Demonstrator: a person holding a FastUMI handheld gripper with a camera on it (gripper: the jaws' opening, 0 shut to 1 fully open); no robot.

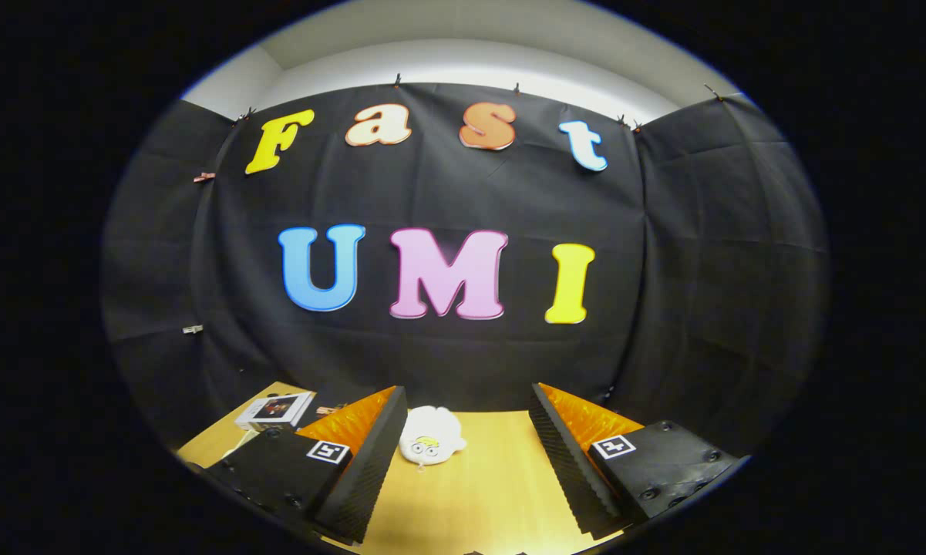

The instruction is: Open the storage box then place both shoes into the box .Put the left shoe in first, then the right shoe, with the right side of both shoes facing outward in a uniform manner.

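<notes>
Wooden table (pixel 478 493) up against the black booth cloth, and my gripper (pixel 463 432) has its fingers spread wide apart, nothing between them. One white plush shoe (pixel 430 435) with a cartoon face sits just ahead, closer to the left finger. Can't make out its long axis. Off beyond the left finger is a small white box (pixel 275 409), could be the storage box, hard to say

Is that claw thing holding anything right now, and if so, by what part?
Nothing is held. The gripper is open, its fingers wide apart over the wooden table. A white plush shoe lies between the fingertips, by the left one, ungripped.
</notes>
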